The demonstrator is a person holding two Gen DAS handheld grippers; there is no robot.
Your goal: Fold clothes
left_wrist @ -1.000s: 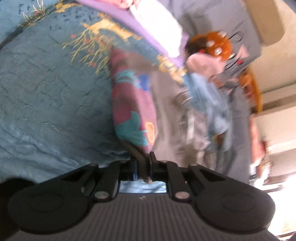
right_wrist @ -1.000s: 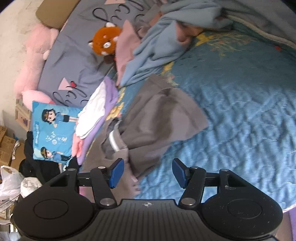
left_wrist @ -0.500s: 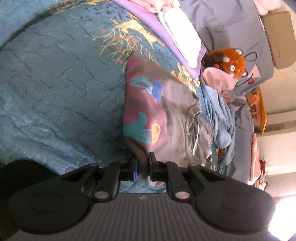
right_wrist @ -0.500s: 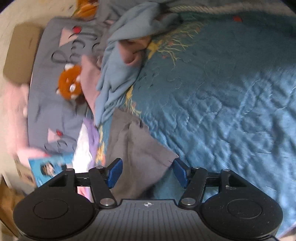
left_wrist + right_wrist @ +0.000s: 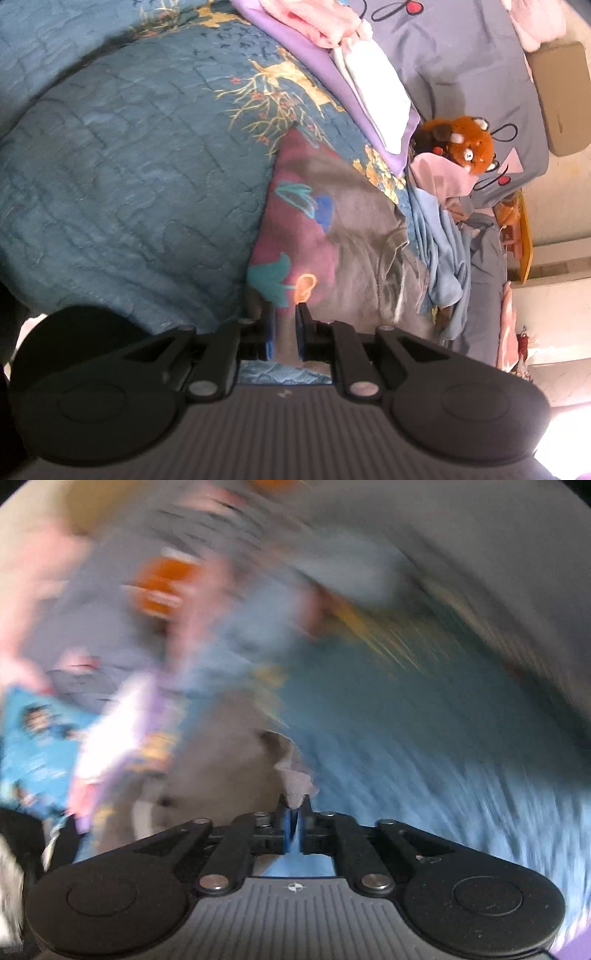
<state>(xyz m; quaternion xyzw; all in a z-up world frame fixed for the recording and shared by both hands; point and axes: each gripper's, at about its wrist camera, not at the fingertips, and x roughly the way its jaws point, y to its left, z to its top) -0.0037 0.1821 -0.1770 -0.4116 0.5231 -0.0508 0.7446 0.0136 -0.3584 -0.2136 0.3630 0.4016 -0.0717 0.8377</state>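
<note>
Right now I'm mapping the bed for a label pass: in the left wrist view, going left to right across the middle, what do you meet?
Teal quilted bedspread → grey garment with the maroon print → crumpled light blue garment → grey sheet → cream wall.

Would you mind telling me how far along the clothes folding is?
Done: a folded stack lies by the pillows. In hand: the left gripper pinches the grey printed garment; the right gripper's jaws are closing on its grey corner. Left: the crumpled blue pile.
</note>
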